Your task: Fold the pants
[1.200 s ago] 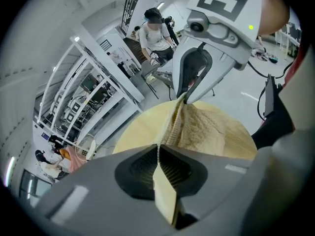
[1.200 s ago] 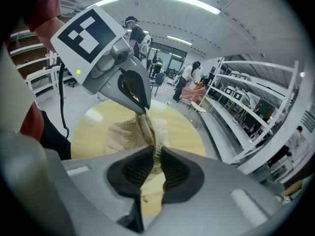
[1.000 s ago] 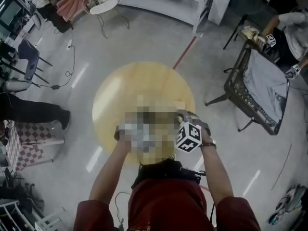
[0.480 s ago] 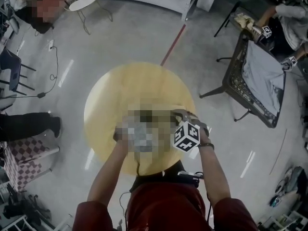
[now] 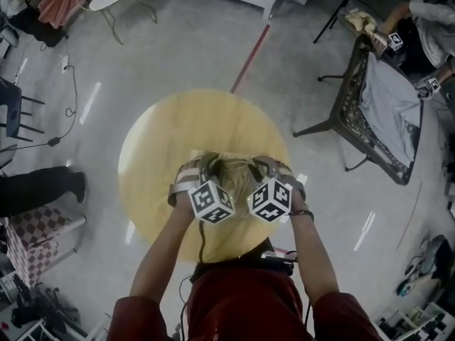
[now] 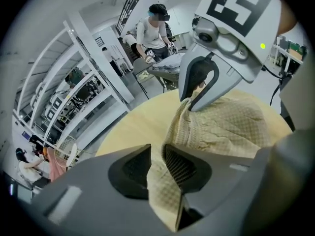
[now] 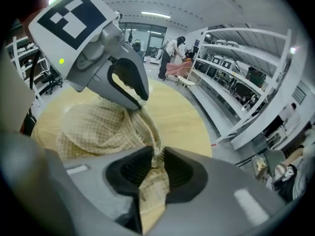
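Nearest the viewer, a person's two arms reach forward, each hand carrying a claw topped by a black-and-white marker cube. The left claw stands partly wide. Its jaws have just been opening, and a fold of the pants, pale yellow checked cloth, hangs between them. The fold lies against one pad, with a dark gap at the other. The right claw, just beside the left claw, is narrow. Its jaws have just been opening a little too, yet the cloth fills the slit between them and touches both pads. Between the two claws and just past their tips, the rest of the pants lies bunched in a soft heap on the near part of a round yellow table. Well beyond the right claw and off to its right stands a dark-framed table with a grey cloth lying on it. Another person's sleeve shows at its far end.
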`<state>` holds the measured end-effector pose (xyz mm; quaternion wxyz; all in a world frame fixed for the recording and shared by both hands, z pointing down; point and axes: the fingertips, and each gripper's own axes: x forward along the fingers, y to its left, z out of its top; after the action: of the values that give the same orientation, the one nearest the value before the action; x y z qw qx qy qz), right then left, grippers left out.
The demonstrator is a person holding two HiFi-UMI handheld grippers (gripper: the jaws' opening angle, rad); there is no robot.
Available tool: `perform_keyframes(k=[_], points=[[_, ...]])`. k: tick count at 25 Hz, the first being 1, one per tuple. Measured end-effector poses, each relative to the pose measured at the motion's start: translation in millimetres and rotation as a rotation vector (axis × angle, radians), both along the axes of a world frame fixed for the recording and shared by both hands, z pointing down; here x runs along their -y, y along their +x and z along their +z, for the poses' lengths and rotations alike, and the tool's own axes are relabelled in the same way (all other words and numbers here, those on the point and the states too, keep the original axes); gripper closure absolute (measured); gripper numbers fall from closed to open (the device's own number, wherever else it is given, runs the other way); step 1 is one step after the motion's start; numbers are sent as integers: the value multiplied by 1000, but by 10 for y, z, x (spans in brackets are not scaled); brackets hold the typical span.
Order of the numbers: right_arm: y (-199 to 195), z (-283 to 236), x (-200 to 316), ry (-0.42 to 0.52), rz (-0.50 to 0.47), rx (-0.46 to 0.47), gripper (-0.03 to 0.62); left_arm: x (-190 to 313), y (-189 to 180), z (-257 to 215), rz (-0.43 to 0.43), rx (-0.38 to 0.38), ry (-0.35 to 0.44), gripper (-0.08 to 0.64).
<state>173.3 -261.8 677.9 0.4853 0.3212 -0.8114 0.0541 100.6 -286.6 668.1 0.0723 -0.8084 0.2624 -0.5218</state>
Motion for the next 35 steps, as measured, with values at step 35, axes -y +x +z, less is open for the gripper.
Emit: perform_keyframes(k=[35], points=[[176, -1058, -382, 235, 102, 232, 482, -484, -98, -1115, -440, -405, 256, 432]])
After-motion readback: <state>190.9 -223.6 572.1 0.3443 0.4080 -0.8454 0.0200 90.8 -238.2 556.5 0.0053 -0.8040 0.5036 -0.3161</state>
